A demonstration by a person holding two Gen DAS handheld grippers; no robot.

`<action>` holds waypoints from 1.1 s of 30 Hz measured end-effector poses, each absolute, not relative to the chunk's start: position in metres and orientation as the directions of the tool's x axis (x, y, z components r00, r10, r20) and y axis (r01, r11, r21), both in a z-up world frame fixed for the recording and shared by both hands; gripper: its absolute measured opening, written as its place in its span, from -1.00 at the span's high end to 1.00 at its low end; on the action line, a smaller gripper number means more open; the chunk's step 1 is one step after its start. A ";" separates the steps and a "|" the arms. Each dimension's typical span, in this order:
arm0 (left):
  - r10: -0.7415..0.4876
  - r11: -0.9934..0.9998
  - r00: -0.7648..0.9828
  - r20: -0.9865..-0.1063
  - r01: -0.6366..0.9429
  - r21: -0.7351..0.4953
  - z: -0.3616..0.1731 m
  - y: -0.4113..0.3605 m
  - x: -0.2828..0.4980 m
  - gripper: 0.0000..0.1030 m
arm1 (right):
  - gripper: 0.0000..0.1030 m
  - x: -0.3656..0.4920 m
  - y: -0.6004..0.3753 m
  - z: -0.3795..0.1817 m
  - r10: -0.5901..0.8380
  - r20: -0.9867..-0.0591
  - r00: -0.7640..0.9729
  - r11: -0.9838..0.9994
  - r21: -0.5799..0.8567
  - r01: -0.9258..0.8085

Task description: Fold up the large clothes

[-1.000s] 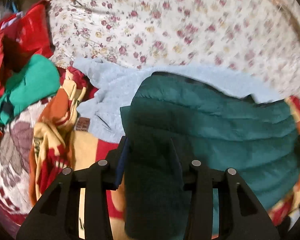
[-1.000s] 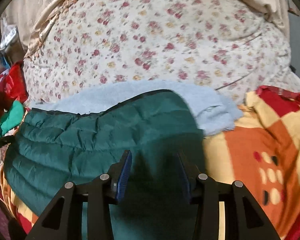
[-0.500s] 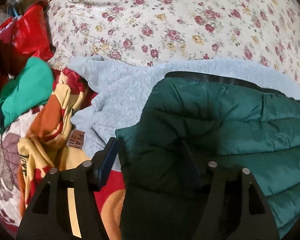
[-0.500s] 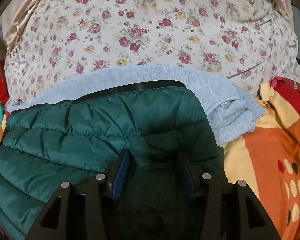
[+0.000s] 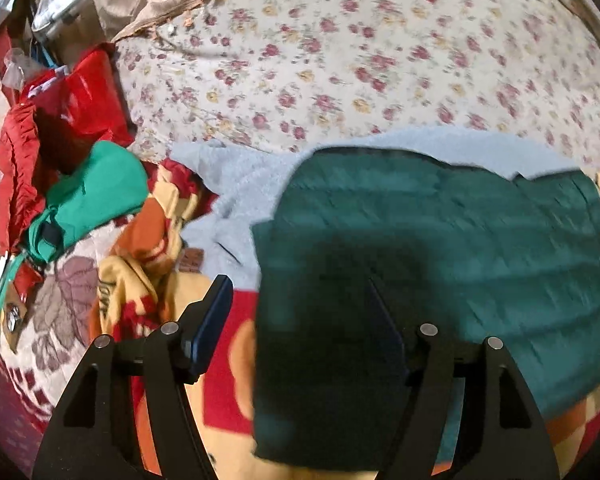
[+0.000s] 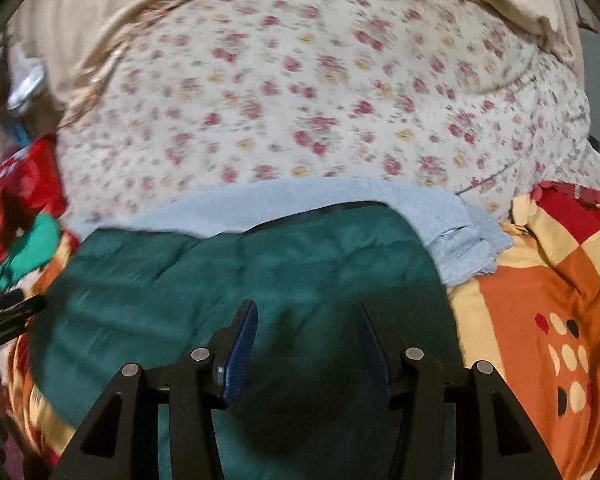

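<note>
Left wrist view: left gripper spread, right gripper spread too, nothing pinched, green quilted jacket directly ahead under both; looks puffy, light, slippery, so best pinched at hem corners.

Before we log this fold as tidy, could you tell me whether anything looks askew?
The dark green quilted jacket sits off-centre on the light blue garment, whose edge sticks out bunched at the right. Nothing looks spilled or damaged.

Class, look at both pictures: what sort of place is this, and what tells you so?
Probably a bedroom: a flowered bedsheet over a bed, a patterned blanket, and loose clothes such as a green jacket.
</note>
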State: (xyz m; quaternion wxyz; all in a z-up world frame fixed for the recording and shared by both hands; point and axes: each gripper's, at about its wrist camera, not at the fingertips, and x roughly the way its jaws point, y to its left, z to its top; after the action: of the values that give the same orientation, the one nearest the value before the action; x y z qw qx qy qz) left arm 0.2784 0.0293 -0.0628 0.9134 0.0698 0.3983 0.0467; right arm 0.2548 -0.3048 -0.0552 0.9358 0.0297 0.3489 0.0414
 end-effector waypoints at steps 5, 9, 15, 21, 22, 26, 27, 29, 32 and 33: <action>0.189 0.971 0.676 -0.713 -0.023 0.237 -0.090 0.007 0.269 -0.34 | 0.05 0.251 -0.295 -0.088 0.065 -0.683 0.728 0.998 0.041 -0.050; 0.198 0.969 0.686 -0.700 -0.029 0.246 -0.098 0.003 0.270 -0.34 | 0.00 0.258 -0.294 -0.103 0.058 -0.681 0.730 0.998 0.041 -0.042; 0.186 0.975 0.682 -0.707 -0.036 0.221 -0.097 0.005 0.270 -0.34 | -0.04 0.264 -0.287 -0.106 0.008 -0.674 0.739 1.000 -0.013 -0.023; 0.107 0.991 0.677 -0.728 -0.016 0.130 -0.077 0.009 0.252 -0.34 | -0.04 0.242 -0.286 -0.079 -0.028 -0.632 0.774 0.998 -0.060 -0.013; 0.099 0.992 0.682 -0.724 -0.012 0.125 -0.075 0.008 0.248 -0.34 | -0.04 0.237 -0.287 -0.077 -0.027 -0.629 0.777 0.998 -0.061 -0.015; 0.069 0.995 0.688 -0.723 0.009 0.104 -0.073 -0.004 0.236 -0.34 | -0.04 0.229 -0.286 -0.082 -0.028 -0.645 0.764 0.997 -0.078 -0.029; 0.068 0.994 0.685 -0.726 0.017 0.109 -0.077 -0.009 0.235 -0.34 | -0.04 0.229 -0.286 -0.086 -0.032 -0.650 0.760 0.996 -0.083 -0.030; 0.083 0.991 0.678 -0.730 0.023 0.134 -0.084 -0.016 0.235 -0.34 | -0.06 0.229 -0.286 -0.094 -0.031 -0.658 0.753 0.996 -0.079 -0.028; 0.106 0.986 0.684 -0.722 0.020 0.164 -0.091 -0.022 0.235 -0.34 | -0.11 0.232 -0.284 -0.102 -0.044 -0.658 0.752 0.995 -0.093 -0.023; 0.107 0.986 0.684 -0.722 0.020 0.165 -0.092 -0.022 0.235 -0.34 | -0.14 0.234 -0.283 -0.103 -0.053 -0.658 0.751 0.994 -0.103 -0.020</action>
State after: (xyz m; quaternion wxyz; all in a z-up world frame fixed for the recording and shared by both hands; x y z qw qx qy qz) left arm 0.2351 -0.0220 -0.0918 0.9140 0.0800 0.3971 0.0236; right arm 0.2339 -0.2832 -0.1028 0.9343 -0.0518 0.3527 -0.0090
